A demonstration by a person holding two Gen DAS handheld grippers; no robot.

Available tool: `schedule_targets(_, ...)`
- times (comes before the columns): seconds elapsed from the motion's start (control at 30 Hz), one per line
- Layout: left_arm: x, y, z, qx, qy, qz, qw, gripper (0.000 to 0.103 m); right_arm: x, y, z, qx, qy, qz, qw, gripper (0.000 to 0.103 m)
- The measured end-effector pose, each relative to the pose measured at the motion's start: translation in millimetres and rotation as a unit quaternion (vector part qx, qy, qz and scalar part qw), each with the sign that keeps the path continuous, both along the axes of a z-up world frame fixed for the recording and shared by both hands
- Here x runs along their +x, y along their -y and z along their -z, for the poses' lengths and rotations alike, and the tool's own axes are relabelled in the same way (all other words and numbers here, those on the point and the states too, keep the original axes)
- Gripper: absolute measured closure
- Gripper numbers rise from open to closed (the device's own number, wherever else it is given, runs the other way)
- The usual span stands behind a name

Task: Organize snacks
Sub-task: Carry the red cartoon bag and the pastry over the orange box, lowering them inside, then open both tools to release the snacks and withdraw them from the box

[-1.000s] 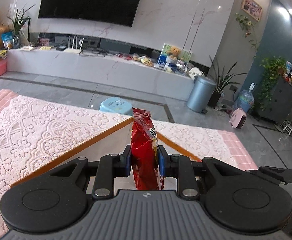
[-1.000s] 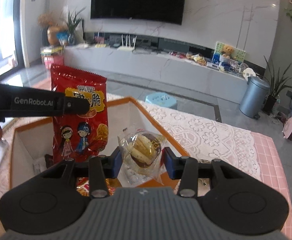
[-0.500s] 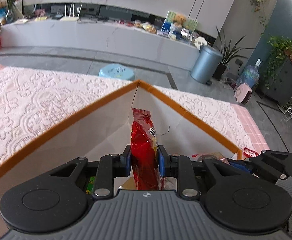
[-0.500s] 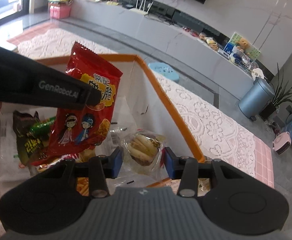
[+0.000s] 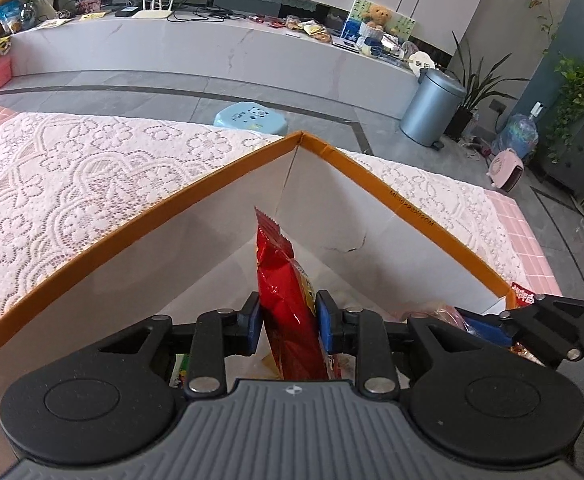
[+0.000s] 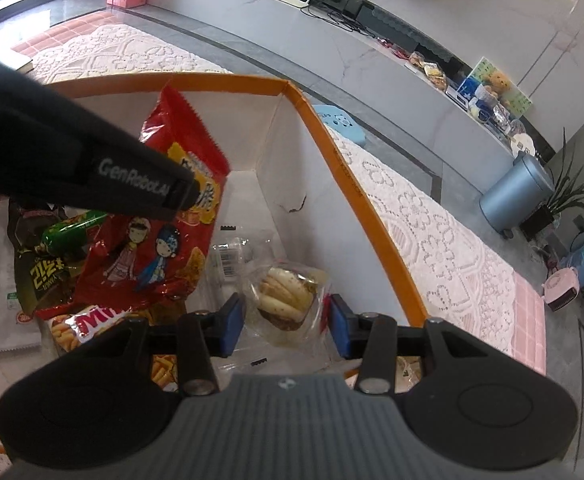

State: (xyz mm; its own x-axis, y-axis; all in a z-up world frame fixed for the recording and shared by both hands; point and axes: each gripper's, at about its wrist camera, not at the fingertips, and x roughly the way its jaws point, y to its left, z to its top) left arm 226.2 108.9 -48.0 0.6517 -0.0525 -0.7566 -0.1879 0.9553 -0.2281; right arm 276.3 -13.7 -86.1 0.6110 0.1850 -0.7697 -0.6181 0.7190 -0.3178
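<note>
Both claws have dropped into the box (image 6: 356,184): left claw (image 5: 288,326) pinching the red bag (image 5: 284,300), right claw (image 6: 288,326) spread around the pastry (image 6: 286,296); release low.

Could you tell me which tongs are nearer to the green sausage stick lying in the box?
Left. The left tongs, gripping the red snack bag, hang just above the green sausage stick; the right tongs sit farther off, around the clear-wrapped pastry.
</note>
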Motion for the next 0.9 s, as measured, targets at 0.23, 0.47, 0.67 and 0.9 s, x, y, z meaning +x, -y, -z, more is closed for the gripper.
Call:
schedule_targets(0.23, -4, 4, -7, 0.037, 0.004, -0.006, 0.9993, 0.05, 0, 3, -5, 0.017, -0.002, 0.005, 1.0, 0.058)
schedule_targets(0.47, -14, 15, -23, 0.078, 0.026, -0.001, 0.9966, 0.031, -7, 8, -16, 0.028, 0.016, 0.014, 0.999, 0.043)
schedule_targets(0.67, -27, 22, -39, 0.091, 0.045, 0.0, 0.9948, 0.03, -18, 17, -33, 0.045, 0.033, 0.021, 0.998, 0.039)
schedule_targets(0.9, -53, 30, -59, 0.096, 0.077, -0.008, 0.9924, 0.03, -43, 37, -57, 0.077, 0.066, 0.039, 0.994, 0.039)
